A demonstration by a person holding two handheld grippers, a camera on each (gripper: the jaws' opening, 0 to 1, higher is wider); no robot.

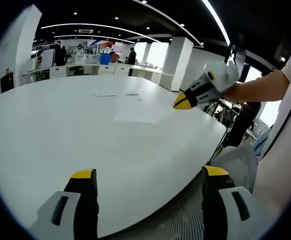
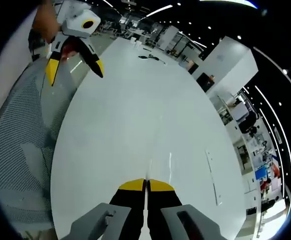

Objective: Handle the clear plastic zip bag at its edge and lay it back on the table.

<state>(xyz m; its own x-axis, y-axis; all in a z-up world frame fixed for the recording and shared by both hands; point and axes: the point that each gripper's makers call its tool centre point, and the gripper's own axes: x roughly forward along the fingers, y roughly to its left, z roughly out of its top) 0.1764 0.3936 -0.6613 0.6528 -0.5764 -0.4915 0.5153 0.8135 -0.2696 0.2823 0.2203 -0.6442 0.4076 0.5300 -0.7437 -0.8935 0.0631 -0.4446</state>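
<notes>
While the right gripper [image 2: 146, 186] hangs low over the white table [image 1: 85, 130] with its yellow-tipped jaws pressed together, I can make out a thin pale line running up from between the tips. I take that for the edge of the clear plastic zip bag [image 2: 169, 164], which lies flat and almost invisible on the tabletop just ahead of the jaws; whether the tips actually pinch the film I cannot tell. In the left gripper view the same tool shows at the right, tips together, above the table's far side, with a faint glossy rectangle on the surface beside it (likely the bag again). The left gripper [image 1: 148, 176] is held back near the table's near edge, jaws spread wide with nothing between them, a mesh chair [image 2: 20, 130] below. My guess is that the edge grasp is in hand. Next calls for a gentle lift by that edge, then laying the bag flat again.
</notes>
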